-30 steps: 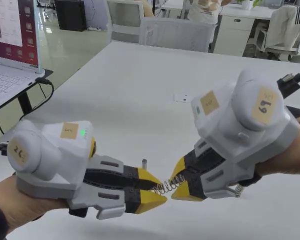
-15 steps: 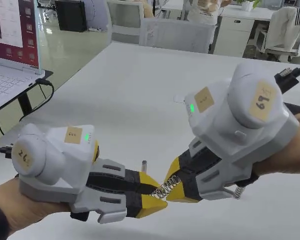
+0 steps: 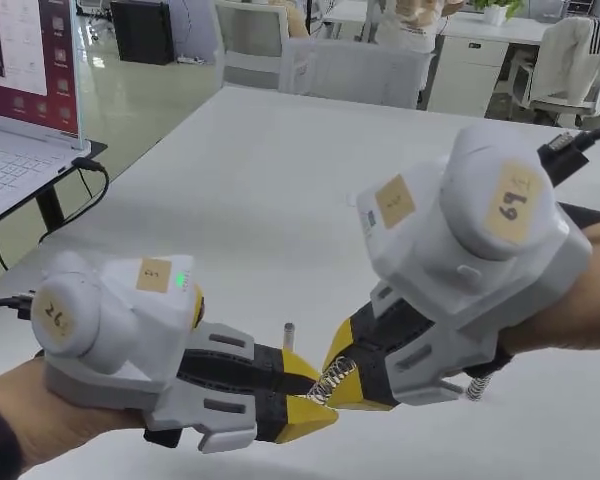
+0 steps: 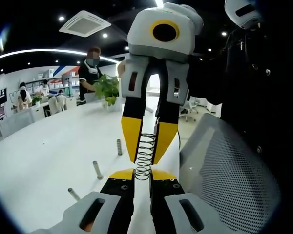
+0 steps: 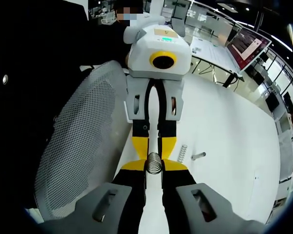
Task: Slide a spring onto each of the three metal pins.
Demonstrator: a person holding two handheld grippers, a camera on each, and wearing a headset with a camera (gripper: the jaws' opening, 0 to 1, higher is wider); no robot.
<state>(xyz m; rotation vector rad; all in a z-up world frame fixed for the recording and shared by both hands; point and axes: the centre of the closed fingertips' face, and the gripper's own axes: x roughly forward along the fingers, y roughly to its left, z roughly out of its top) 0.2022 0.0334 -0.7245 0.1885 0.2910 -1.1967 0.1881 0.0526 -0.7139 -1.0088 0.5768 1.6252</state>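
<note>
A small metal spring (image 3: 330,381) spans the gap between my two grippers, above the white table. My left gripper (image 3: 315,396) comes in from the lower left and is shut on one end of the spring (image 4: 145,146). My right gripper (image 3: 338,370) faces it tip to tip from the right, shut on the other end (image 5: 154,163). One upright metal pin (image 3: 289,334) stands just behind the yellow tips. In the left gripper view, three pins (image 4: 119,146) (image 4: 96,169) (image 4: 74,194) stand in a row on the table, left of the jaws. A second spring (image 5: 182,152) lies on the table.
Another loose spring (image 3: 477,385) lies partly under the right gripper's body. An open laptop (image 3: 20,90) sits on a stand at the far left. A mesh chair back (image 5: 78,146) is near the table edge. The white table (image 3: 280,180) stretches away behind the grippers.
The right gripper has moved left and down towards the left gripper. The tips are closer together and less of the spring shows between them.
</note>
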